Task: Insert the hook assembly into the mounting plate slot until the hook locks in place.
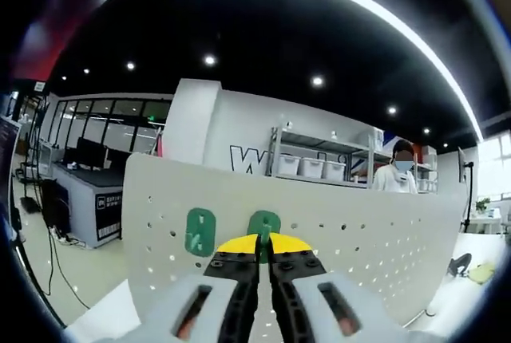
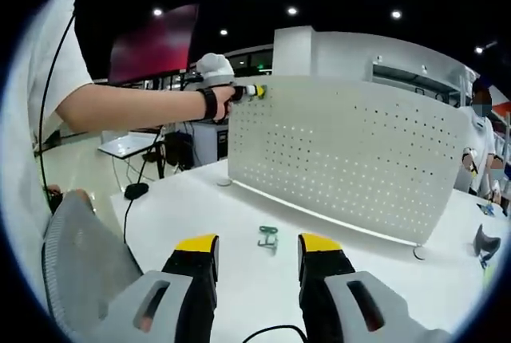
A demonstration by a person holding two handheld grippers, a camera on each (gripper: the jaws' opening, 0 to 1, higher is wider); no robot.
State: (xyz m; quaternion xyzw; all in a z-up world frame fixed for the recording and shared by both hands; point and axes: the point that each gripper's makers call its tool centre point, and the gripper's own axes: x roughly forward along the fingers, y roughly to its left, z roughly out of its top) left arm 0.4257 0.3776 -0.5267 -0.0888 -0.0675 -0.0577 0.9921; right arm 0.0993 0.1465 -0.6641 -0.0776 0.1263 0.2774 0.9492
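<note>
Left gripper (image 1: 263, 249) pressed to the upper edge of the perforated mounting plate (image 1: 359, 223), jaws nearly together on a green hook (image 1: 263, 225), a second green hook (image 1: 200, 231) hung at 9 o'clock of it. Right gripper (image 2: 257, 247) hovered wide, holding nothing, above the white counter (image 2: 200, 199), a small green hook assembly (image 2: 267, 236) lying at 12 o'clock between the jaws. Judged light, stiff plastic, likely slippery; best pinched across its flat body, leaving the prongs free for the slot.
</note>
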